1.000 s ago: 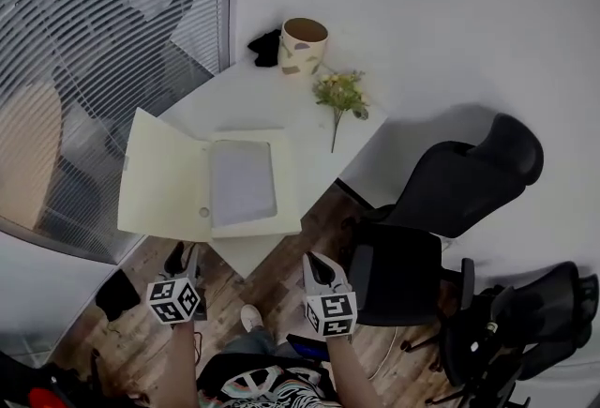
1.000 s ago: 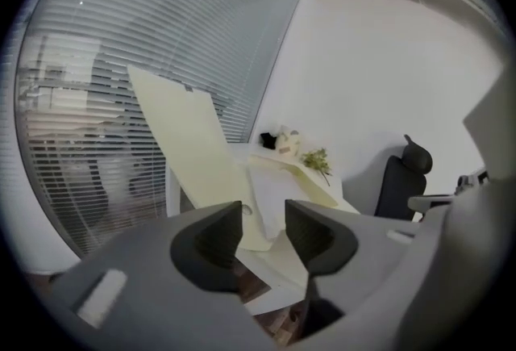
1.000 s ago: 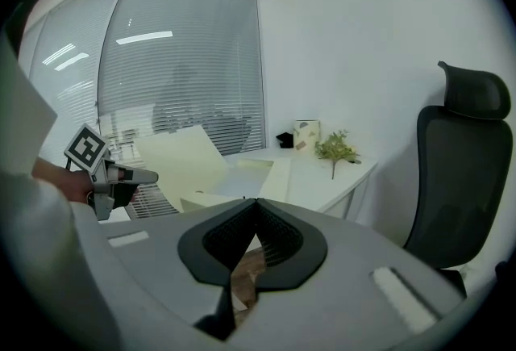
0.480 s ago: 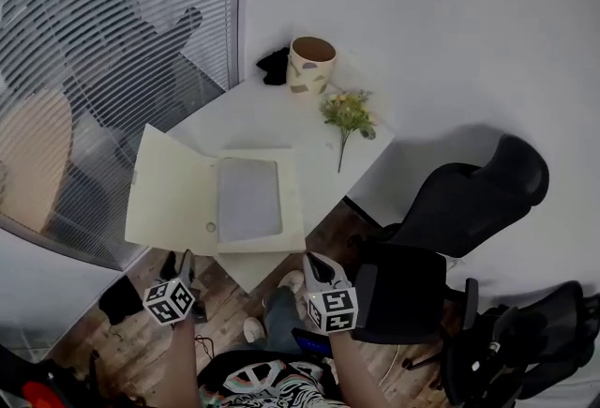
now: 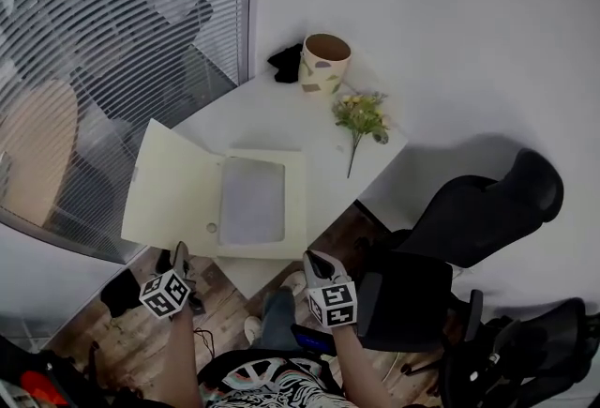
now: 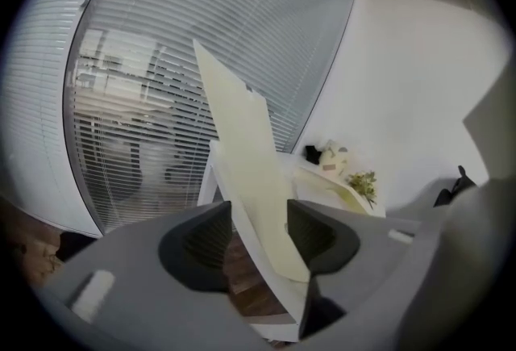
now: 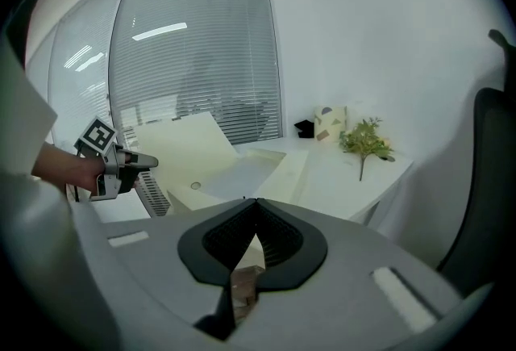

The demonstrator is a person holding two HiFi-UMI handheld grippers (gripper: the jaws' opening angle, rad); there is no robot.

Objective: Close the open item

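a: where's the folder (image 5: 178, 190) sitting?

b: on the white table (image 5: 281, 111), at its near end, spread open. the right half lies flat with a grey sheet (image 5: 251, 200) in it. the left flap (image 6: 242, 156) reaches past the table's edge toward the blinds (image 5: 112, 22) and stands tilted up rather than flat.

a: and the left gripper (image 5: 179, 253)?

b: the forearm comes up from the bottom of the head view and the marker cube faces up. the nose points at the flap's near edge and dips a little. in the right gripper view the left hand (image 7: 68, 172) is wrapped round the handle, with the left gripper (image 7: 141, 162) just short of the flap.

a: its claw?

b: released. the jaws have just been opening and stand wide apart. the cream flap's edge shows in the gap between them, and neither pad presses on it.

a: the right gripper (image 5: 317, 261)?

b: it's held off the table's near corner, beside the folder's right half, angled slightly down toward the table. its jaws are clenched together, tips meeting, with nothing held.

a: anything else on the table?

b: a cup (image 5: 324, 62) at the far end and a sprig of flowers (image 5: 363, 115) near it, both well apart from the folder. a black chair (image 5: 469, 219) stands to the right.
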